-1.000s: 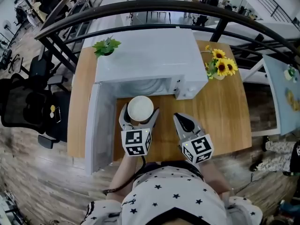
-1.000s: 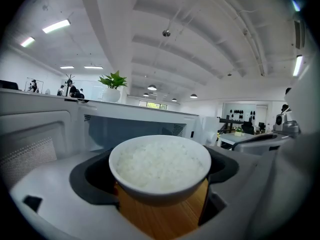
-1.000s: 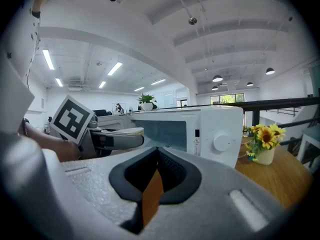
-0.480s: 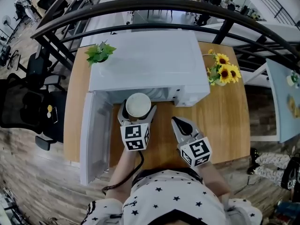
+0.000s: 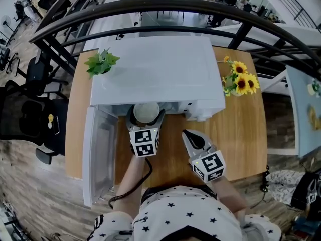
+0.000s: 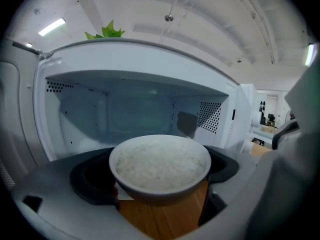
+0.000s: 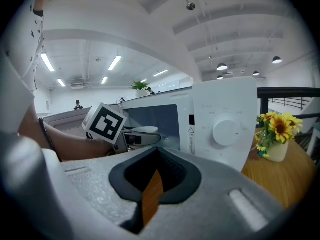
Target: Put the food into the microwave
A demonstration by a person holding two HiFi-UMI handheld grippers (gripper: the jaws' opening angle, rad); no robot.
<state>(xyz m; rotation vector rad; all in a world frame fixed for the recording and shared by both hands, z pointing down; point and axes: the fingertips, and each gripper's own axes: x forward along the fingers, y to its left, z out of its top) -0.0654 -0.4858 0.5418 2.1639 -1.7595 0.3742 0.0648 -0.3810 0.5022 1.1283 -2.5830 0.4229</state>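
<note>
A white bowl of rice (image 5: 146, 112) (image 6: 160, 166) (image 7: 141, 130) is held in my left gripper (image 5: 145, 119) (image 6: 160, 184), which is shut on it at the mouth of the white microwave (image 5: 158, 69) (image 6: 140, 79) (image 7: 220, 129). The microwave's door (image 5: 99, 154) stands swung open to the left, and its cavity (image 6: 130, 114) shows bare behind the bowl. My right gripper (image 5: 194, 138) (image 7: 152, 191) hovers shut over the wooden table (image 5: 241, 134), to the right of the left one, with nothing in its jaws.
A small green plant (image 5: 102, 62) sits on the microwave's top left corner. A vase of sunflowers (image 5: 239, 83) (image 7: 275, 131) stands on the table to the microwave's right. A black railing (image 5: 165, 6) curves behind the table. Office chairs (image 5: 25, 119) stand to the left.
My left gripper has carried the bowl of rice forward from over the table to the microwave's opening. The right gripper has stayed about where it was.
</note>
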